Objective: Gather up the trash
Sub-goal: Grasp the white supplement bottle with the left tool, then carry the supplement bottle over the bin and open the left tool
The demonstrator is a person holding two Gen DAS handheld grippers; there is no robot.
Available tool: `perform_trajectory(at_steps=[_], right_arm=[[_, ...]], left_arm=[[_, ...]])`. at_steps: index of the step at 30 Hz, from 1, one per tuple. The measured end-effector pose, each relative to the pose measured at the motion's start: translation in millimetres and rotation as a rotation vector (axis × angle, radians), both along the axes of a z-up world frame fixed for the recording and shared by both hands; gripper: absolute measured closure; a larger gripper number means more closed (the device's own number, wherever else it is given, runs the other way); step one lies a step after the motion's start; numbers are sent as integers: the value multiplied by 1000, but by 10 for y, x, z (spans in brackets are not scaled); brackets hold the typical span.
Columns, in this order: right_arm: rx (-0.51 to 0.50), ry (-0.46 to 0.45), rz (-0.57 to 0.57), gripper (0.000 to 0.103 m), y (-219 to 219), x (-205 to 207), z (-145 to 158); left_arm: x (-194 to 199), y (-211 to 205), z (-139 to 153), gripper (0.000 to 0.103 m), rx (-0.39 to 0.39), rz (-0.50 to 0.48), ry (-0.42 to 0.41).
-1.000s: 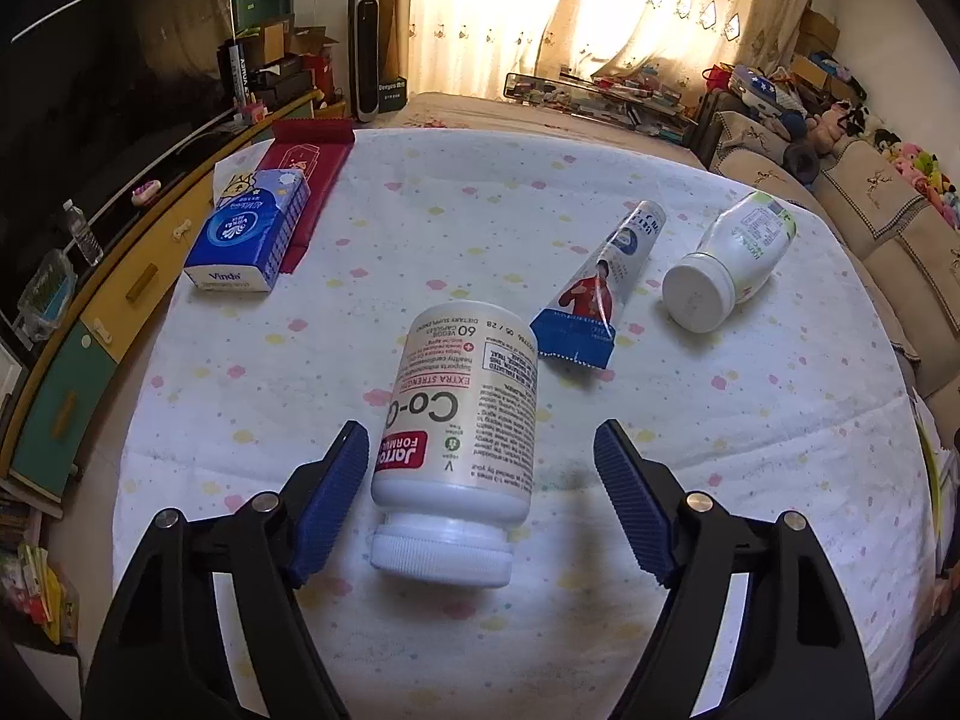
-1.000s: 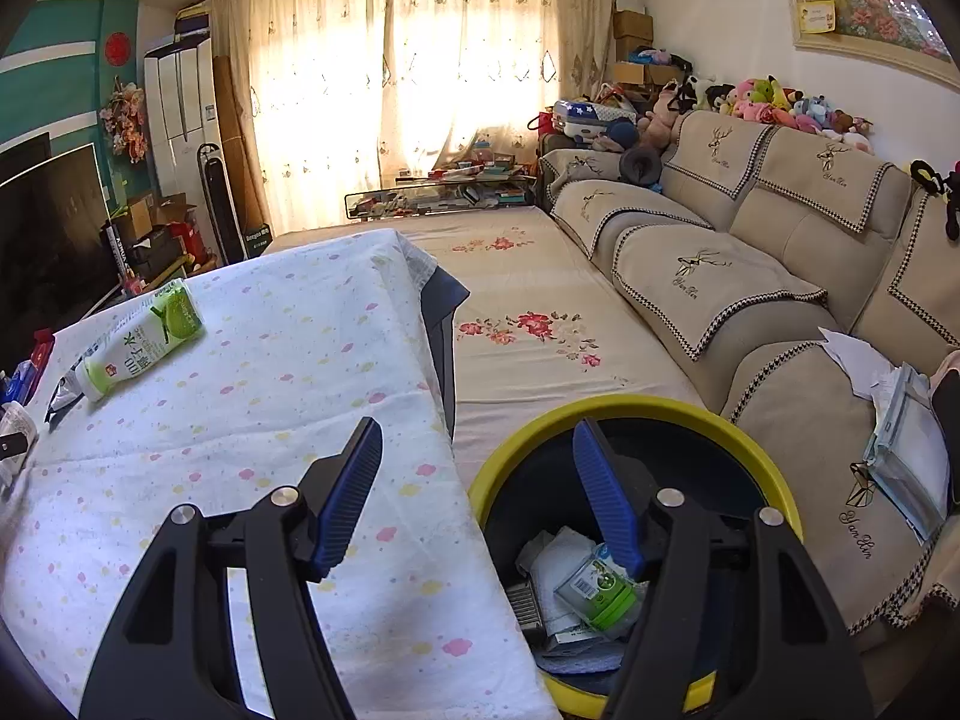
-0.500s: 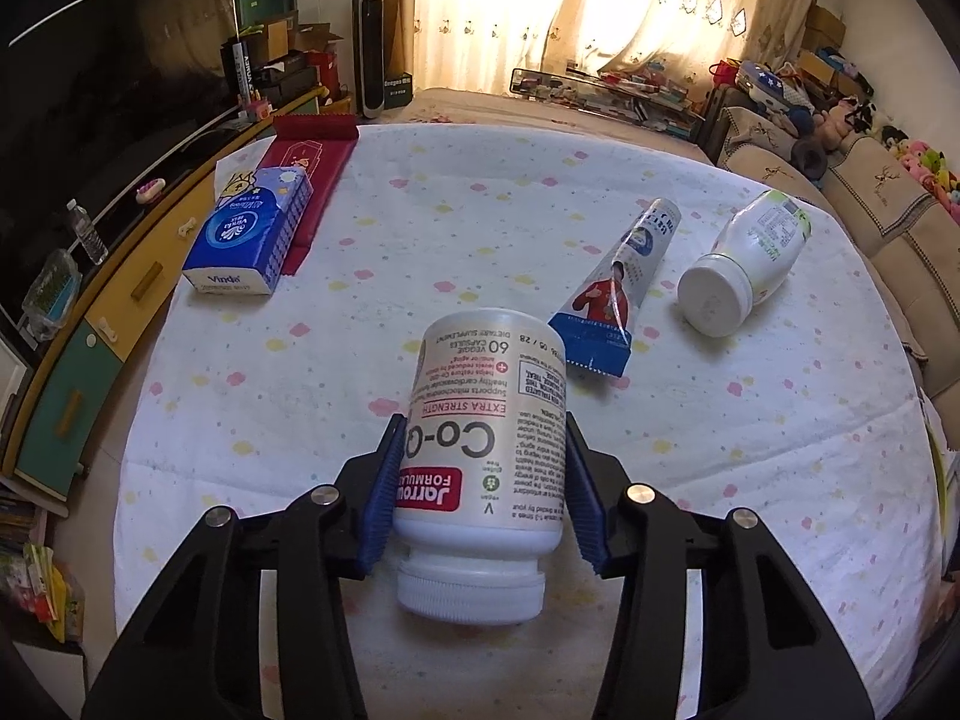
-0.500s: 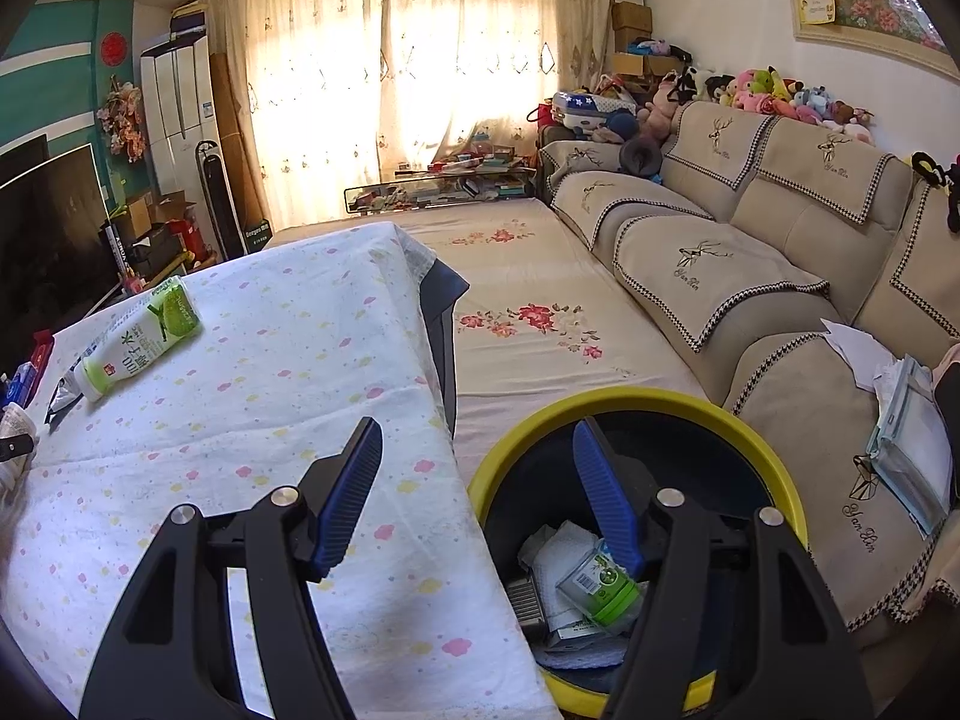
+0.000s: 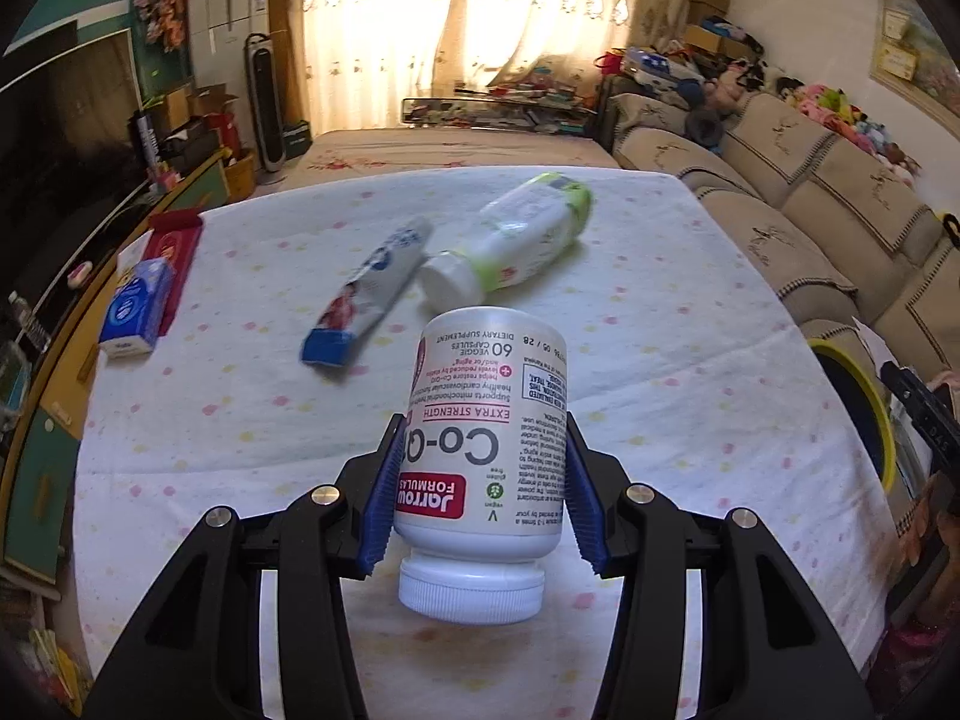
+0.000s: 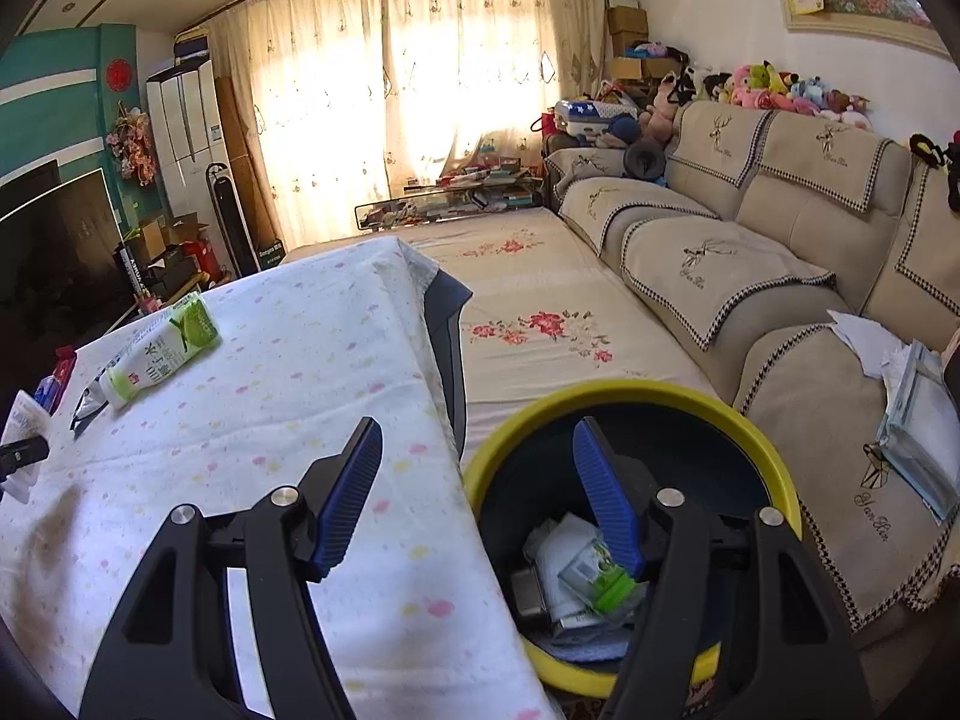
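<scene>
Bottle (image 5: 480, 438) labelled "Jarrow Formulas Co-Q, Extra Strength" clamped in left claw (image 5: 477, 495); right claw (image 6: 477, 495) wide, empty.

White bottle (image 5: 480, 456) reads "Jarrow Formulas Co-Q, Extra Strength"

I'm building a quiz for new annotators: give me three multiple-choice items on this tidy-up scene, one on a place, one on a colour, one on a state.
1. Where does the trash bin stand?
A. on the table
B. on the floor between table and sofa
C. on the sofa

2. What colour is the bin's rim?
A. red
B. white
C. yellow

3. What is the left tool doing?
A. gripping the supplement bottle
B. open and empty
C. gripping the toothpaste tube

Answers:
1 B, the right wrist view shows it low beside the table edge, before the sofa.
2 C, a yellow ring tops the dark bin.
3 A, both blue pads press the bottle's sides, cap toward the camera; the tube lies on the cloth.
</scene>
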State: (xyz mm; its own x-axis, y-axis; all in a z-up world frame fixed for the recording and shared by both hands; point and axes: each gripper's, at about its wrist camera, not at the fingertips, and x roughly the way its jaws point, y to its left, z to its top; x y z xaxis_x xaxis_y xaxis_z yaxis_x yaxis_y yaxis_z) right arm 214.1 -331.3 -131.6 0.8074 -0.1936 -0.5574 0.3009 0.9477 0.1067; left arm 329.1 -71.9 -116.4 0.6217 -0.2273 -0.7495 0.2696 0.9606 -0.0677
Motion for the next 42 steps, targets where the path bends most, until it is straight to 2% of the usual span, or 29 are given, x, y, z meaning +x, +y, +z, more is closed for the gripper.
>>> perform_trajectory(at_steps=[5,15,28,31,35,38,42], right_arm=[[6,1,-43,40,-214,-248,1],[29,-8,-162,40,-823,-665,-45],[89,7,-269,40,-1400,-970,-225],[92,9,-280,40,-1446,-993,-248],[99,14,-281,40,-1457,-995,-274],[104,18,-273,40,-1445,-974,-286],[109,29,-247,40,-1370,-901,-311]], left_arm=[[-126,-680,85,54,-11,-134,-5],[-295,-2092,65,54,-7,-375,10],[-371,-3533,-75,54,9,-570,47],[-342,-3776,-133,54,4,-589,68],[-301,-3936,-154,37,0,-583,64],[-313,-3864,-100,33,-1,-577,44],[-303,-3514,-3,29,-24,-533,22]])
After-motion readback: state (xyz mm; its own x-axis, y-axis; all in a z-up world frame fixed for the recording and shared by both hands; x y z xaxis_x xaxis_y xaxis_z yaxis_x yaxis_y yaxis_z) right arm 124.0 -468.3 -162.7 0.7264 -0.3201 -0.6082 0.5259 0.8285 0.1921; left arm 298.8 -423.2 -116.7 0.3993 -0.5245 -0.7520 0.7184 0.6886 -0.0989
